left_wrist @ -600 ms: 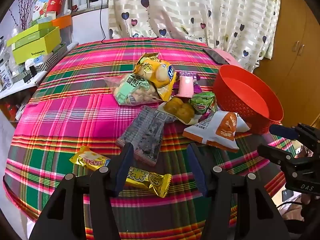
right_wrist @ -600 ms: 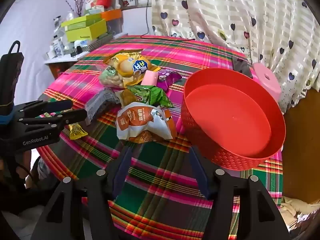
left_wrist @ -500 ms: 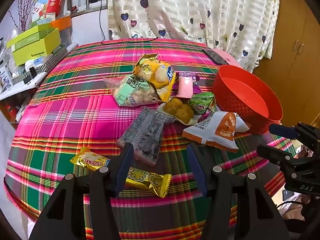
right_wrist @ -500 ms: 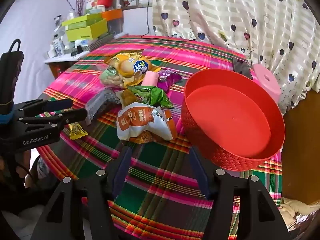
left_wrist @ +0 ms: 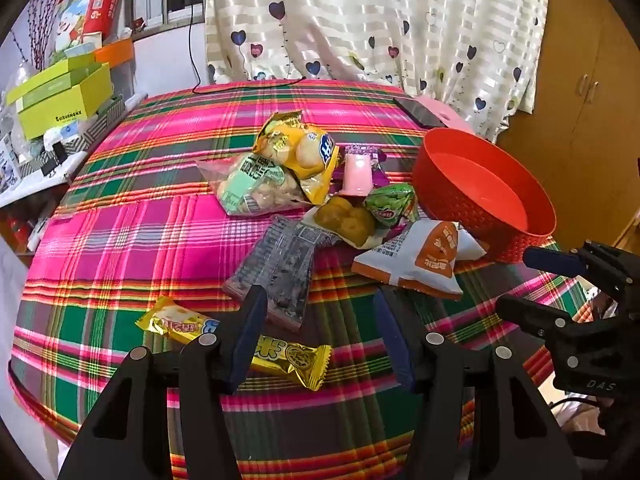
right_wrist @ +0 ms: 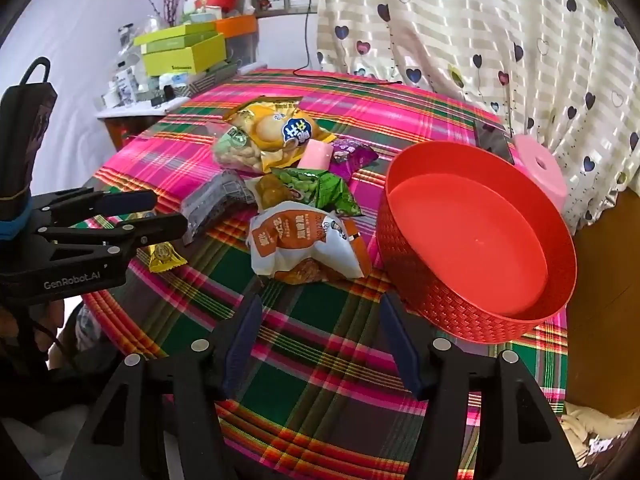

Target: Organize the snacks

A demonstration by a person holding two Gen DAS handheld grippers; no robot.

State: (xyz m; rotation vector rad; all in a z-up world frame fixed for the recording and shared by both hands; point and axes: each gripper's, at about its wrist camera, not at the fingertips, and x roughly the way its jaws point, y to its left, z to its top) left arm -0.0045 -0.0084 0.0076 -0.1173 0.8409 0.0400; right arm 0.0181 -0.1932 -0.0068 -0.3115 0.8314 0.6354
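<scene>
- left wrist view, nearest first: the left gripper (left_wrist: 320, 332) hangs over the near edge of the table, jaws wide with nothing between them.
- just beyond its fingertips lie two gold candy bars (left_wrist: 224, 336) end to end on the plaid tablecloth (left_wrist: 120, 240), and behind them a grey packet (left_wrist: 276, 268).
- right wrist view: the right gripper (right_wrist: 320, 336) also has its jaws wide and empty, above bare cloth, with the white-and-orange bag (right_wrist: 300, 248) just ahead of it.
- next to that bag sits the red basket (right_wrist: 424, 296), on the right side of the table; its inside shows nothing but its red floor.
- further in, the heap: a green packet (right_wrist: 320, 192), a pale bag of yellow cakes (left_wrist: 348, 220), a pink cup (left_wrist: 356, 172), a purple packet (right_wrist: 352, 156), a clear bag of biscuits (left_wrist: 252, 188) and a yellow bag (left_wrist: 296, 152) resting on it.
- farthest back are a phone (left_wrist: 420, 112), a pink round thing (right_wrist: 540, 168) and the heart curtain (left_wrist: 380, 20).
- judgement: the sorting has hardly begun; every snack is on the cloth, none in the basket, and all of them remain to be moved.
</scene>
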